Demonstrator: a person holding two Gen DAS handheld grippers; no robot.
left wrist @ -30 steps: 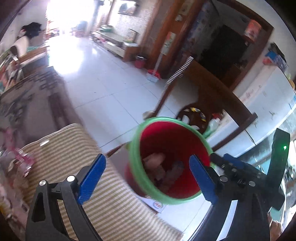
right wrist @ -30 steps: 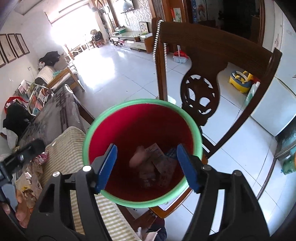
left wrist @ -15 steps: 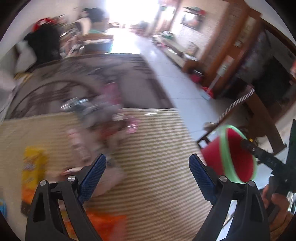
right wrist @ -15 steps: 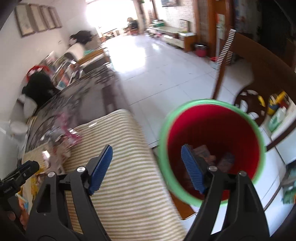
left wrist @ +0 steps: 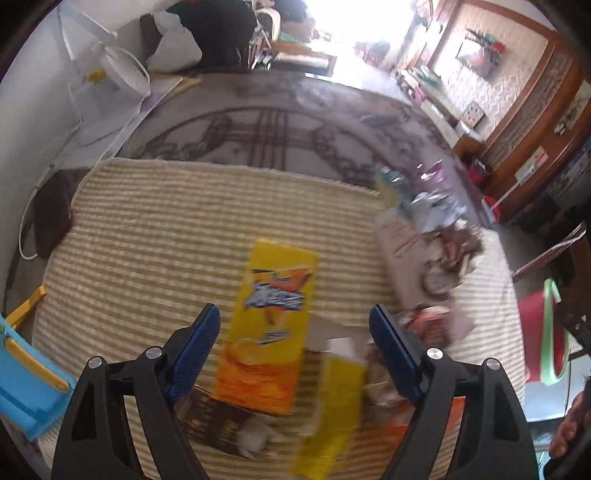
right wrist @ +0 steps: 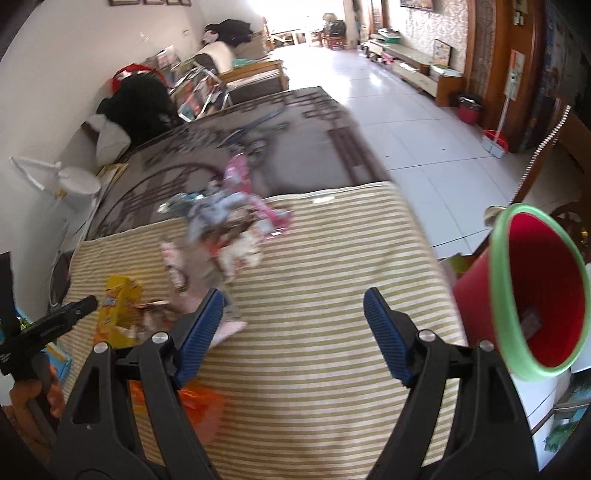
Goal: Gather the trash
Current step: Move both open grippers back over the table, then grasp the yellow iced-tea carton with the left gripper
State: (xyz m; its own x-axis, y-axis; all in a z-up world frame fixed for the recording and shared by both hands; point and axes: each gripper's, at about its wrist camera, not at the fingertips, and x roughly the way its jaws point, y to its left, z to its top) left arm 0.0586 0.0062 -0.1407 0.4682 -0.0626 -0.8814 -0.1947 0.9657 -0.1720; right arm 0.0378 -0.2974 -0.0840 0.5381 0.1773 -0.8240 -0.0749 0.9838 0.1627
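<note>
Home living room: framed pictures [right wrist: 142, 2], tiled floor [right wrist: 417, 125], sofa [right wrist: 255, 75].

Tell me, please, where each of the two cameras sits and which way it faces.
Left wrist: on the left claw, looking down at the yellow box on the striped mat; a hand shows at right.
Right wrist: on the right claw, looking down across bare mat toward the wrapper pile.
Both see the mat, the box and the red bin.
</note>
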